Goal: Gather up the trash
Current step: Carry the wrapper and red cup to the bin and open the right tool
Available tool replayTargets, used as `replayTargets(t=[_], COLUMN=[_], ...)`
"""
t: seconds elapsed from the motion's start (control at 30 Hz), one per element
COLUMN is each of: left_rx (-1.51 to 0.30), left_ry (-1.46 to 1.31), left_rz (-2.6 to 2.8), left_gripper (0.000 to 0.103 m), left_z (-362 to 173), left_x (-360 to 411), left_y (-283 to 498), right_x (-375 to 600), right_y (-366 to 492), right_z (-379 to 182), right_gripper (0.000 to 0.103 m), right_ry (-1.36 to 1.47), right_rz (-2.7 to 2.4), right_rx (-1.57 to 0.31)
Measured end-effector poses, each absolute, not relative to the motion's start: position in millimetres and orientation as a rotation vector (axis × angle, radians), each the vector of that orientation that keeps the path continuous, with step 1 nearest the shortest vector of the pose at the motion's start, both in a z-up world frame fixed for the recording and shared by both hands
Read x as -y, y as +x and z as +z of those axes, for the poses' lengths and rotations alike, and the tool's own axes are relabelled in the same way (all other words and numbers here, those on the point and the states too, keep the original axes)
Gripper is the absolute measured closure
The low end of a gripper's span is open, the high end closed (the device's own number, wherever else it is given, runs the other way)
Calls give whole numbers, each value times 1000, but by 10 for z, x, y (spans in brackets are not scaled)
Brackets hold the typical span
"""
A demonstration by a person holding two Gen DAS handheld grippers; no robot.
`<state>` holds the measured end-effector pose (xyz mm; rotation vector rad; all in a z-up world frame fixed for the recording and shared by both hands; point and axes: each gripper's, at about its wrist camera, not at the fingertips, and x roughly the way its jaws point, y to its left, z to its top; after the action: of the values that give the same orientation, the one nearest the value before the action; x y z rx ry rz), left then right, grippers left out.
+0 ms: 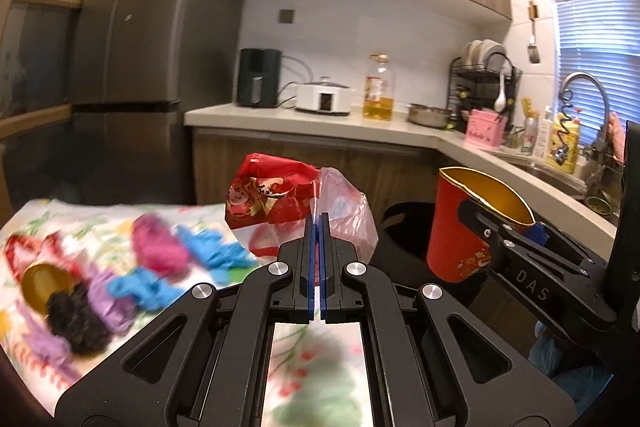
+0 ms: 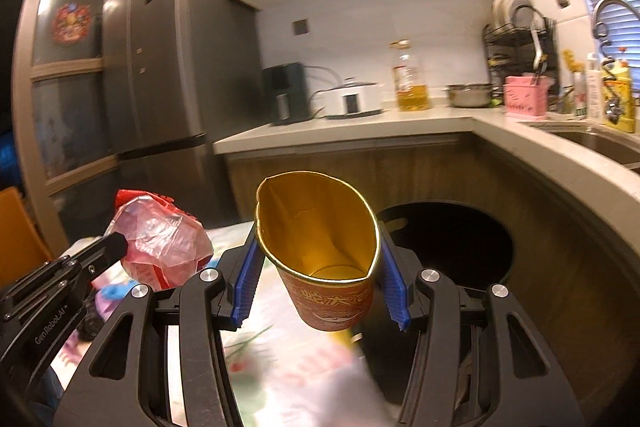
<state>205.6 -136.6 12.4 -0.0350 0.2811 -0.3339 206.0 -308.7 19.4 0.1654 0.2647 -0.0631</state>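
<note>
A: While your left gripper (image 1: 319, 227) pinches the crumpled red plastic bag (image 1: 296, 207) above the floral tablecloth (image 1: 312, 379), what's in the right?

B: Your right gripper (image 2: 320, 279) squeezes a red paper cup (image 2: 320, 247), gold inside, rim squashed oval, held up beside the black trash bin (image 2: 460, 239).

A: What's on the table?

B: Another red cup (image 1: 38, 279) lying on its side, next to blue, pink, purple and black scraps (image 1: 160, 267). All blurry.
</note>
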Motion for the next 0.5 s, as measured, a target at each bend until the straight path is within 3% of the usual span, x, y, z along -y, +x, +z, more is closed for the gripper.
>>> replayTargets(t=[0.5], left_rx=[-253], left_ry=[-21], left_rz=[-485], left_gripper=[103], left_z=[244], left_x=[2314], left_y=[2490], right_x=[3825], right_y=[2252], right_z=[227], right_gripper=[51], right_ry=[190], right_rz=[-242], right_rx=[-223])
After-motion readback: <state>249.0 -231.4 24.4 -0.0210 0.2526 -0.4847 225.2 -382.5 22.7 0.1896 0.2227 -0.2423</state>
